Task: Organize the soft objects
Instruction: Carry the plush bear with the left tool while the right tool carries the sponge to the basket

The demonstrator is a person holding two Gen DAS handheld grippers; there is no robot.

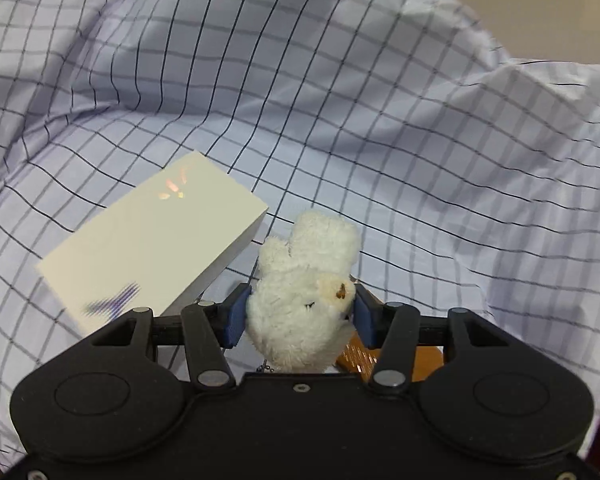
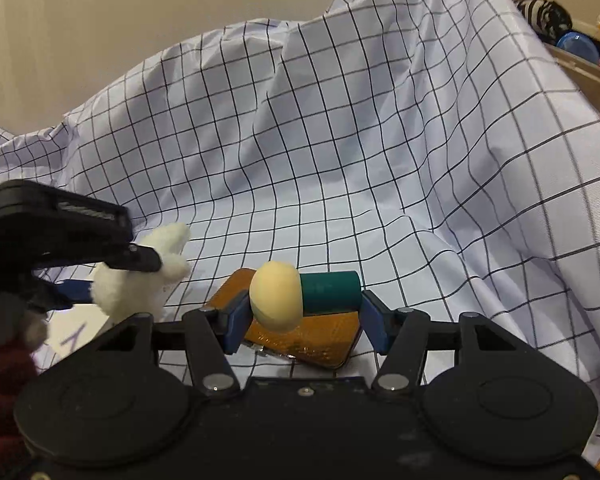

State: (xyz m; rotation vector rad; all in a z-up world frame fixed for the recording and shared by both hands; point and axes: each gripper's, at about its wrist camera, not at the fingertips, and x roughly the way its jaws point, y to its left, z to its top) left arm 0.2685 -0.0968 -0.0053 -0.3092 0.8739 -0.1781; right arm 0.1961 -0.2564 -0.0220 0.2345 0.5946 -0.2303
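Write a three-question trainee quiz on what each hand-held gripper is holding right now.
1. True or false: the left hand-held gripper is shut on the white plush toy.
2. The right hand-held gripper holds: A) the white box, B) the mushroom toy, C) nothing.
3. What lies on the checked cloth under the mushroom toy?

Key: 1 true; 2 B; 3 the orange flat item.
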